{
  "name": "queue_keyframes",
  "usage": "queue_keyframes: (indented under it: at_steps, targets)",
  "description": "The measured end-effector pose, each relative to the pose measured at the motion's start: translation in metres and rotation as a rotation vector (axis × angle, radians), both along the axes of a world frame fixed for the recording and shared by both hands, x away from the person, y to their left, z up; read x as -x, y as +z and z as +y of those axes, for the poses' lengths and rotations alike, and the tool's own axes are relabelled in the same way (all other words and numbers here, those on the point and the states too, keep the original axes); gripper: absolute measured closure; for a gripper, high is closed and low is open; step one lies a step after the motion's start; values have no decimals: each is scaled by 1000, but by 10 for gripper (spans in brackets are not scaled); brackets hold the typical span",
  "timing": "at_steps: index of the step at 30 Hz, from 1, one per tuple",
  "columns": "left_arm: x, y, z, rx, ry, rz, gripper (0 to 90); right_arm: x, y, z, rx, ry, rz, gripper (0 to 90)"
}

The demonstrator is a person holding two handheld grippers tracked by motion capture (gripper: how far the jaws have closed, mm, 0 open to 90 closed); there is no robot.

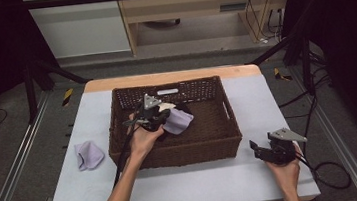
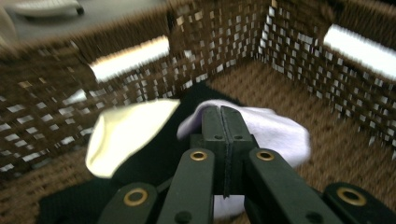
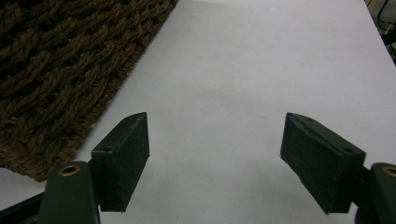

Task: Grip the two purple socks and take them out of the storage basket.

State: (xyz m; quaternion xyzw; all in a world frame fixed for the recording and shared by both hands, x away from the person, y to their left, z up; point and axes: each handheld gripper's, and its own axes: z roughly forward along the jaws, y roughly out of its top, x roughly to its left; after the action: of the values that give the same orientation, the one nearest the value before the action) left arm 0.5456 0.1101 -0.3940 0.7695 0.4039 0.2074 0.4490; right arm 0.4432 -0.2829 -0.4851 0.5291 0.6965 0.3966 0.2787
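The left gripper is clamped on a lavender sock inside the wicker basket. Best to lift it clear of the rim before carrying it toward its match on the table, keeping the pinch firm. The right gripper rests with its jaws apart beside the basket.

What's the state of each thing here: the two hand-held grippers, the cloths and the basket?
Left hand-held gripper: shut on the lavender cloth, inside the basket.
Right hand-held gripper: open, nothing between its jaws, over the table.
Lavender cloth: pinched, bunched up.
Cream cloth: lying loose in the basket.
Second lavender cloth: crumpled on the table.
Basket: upright, uncovered.
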Motion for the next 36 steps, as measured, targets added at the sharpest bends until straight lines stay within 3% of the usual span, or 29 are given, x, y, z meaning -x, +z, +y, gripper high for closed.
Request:
queue_keyframes:
  at_steps: [6,8,13,21,30,36]
  targets:
    - [1,13,9,37,19,-52,895,0,0,0,1,-1,3,242]
    - [5,28,18,88,33,-94,895,-1,0,0,0,-1,8,242]
    - [14,48,33,137,47,-149,895,-1,0,0,2,0,4,242]
    - [40,76,52,137,38,-228,895,-1,0,0,-2,0,12,242]
    - [67,98,77,131,31,-268,895,-2,0,0,-2,0,16,242]
    - [82,107,100,151,53,-288,895,-1,0,0,-3,-1,12,241]
